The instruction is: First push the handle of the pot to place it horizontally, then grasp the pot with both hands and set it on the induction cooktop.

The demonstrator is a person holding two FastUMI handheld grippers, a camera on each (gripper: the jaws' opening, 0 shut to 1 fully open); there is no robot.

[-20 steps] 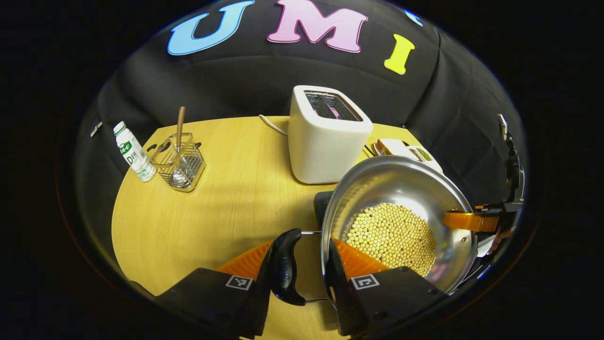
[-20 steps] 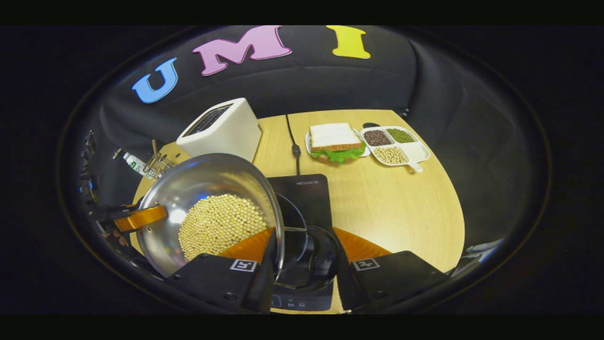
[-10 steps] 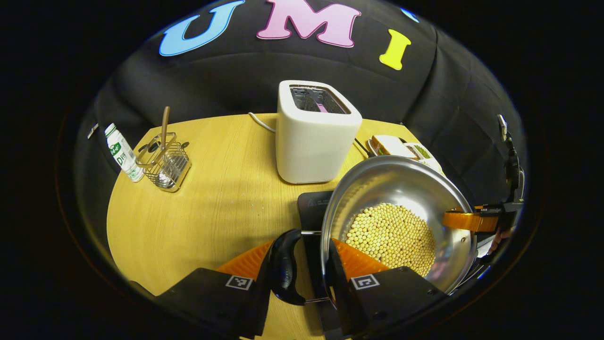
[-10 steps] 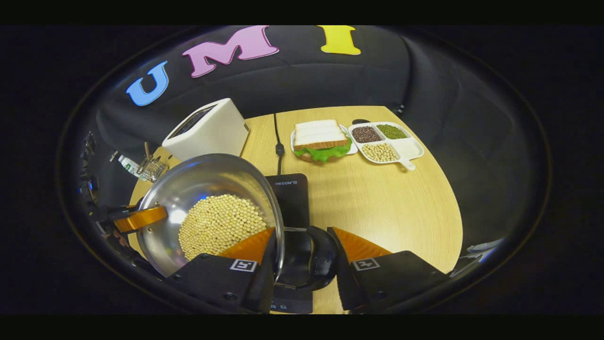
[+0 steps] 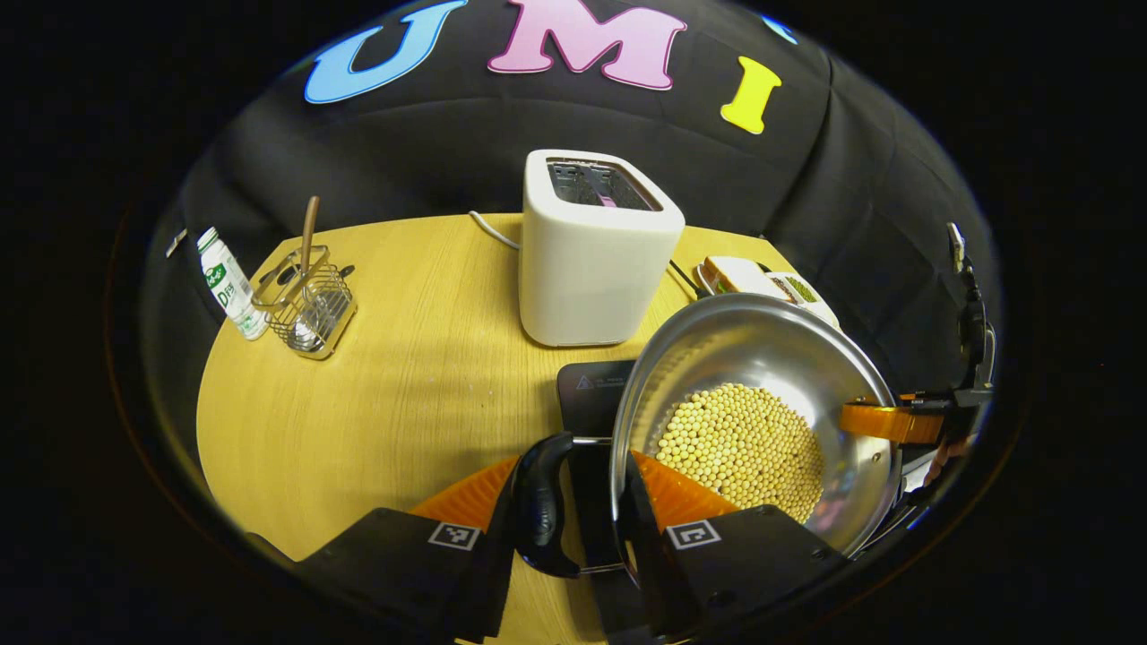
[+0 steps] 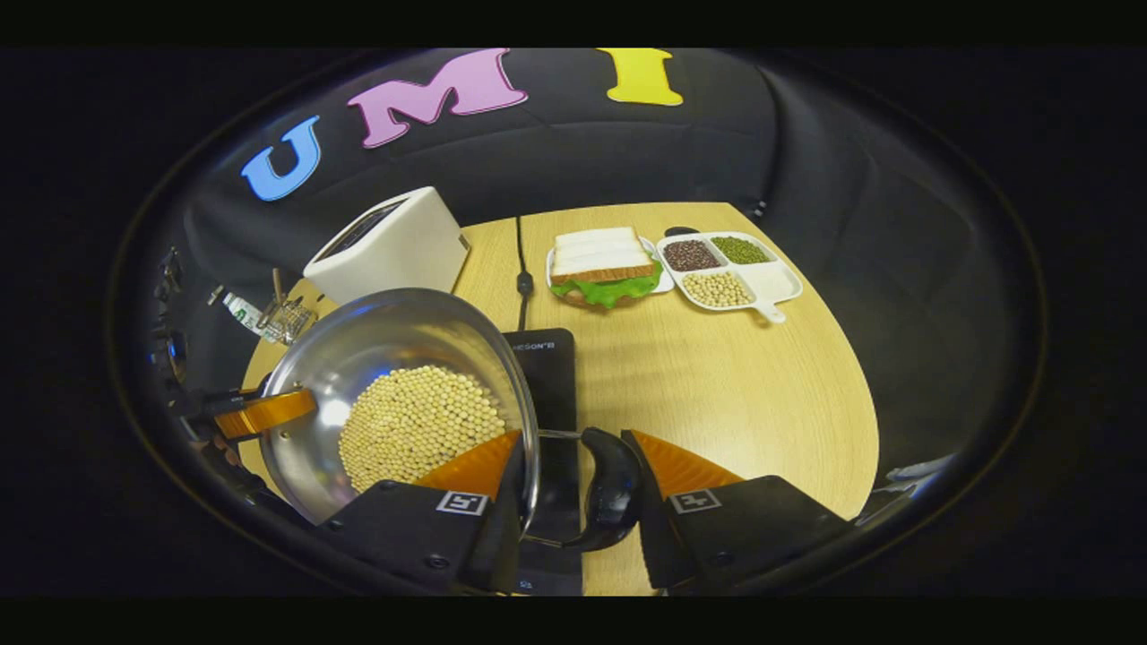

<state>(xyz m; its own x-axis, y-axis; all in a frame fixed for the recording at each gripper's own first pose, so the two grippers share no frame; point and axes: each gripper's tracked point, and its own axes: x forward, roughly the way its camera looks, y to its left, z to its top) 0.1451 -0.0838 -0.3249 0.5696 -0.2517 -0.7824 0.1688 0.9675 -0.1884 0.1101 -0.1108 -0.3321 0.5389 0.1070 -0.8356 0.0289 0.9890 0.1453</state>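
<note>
Right gripper view, cooktop (image 6: 548, 376) logo unreadable, pot (image 6: 394, 340)

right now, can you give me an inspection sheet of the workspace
surface: wooden table, bare at the left.
job's things: pot of beans held above the cooktop, not yet set down.
clutter: toaster, bottle, wire basket, sandwich, divided tray.
grippers: left gripper and right gripper, each with jaws closed on a pot side handle and rim.
cables: black cable behind the cooktop; white cable at the toaster.
surroundings: black cloth wall.
</note>
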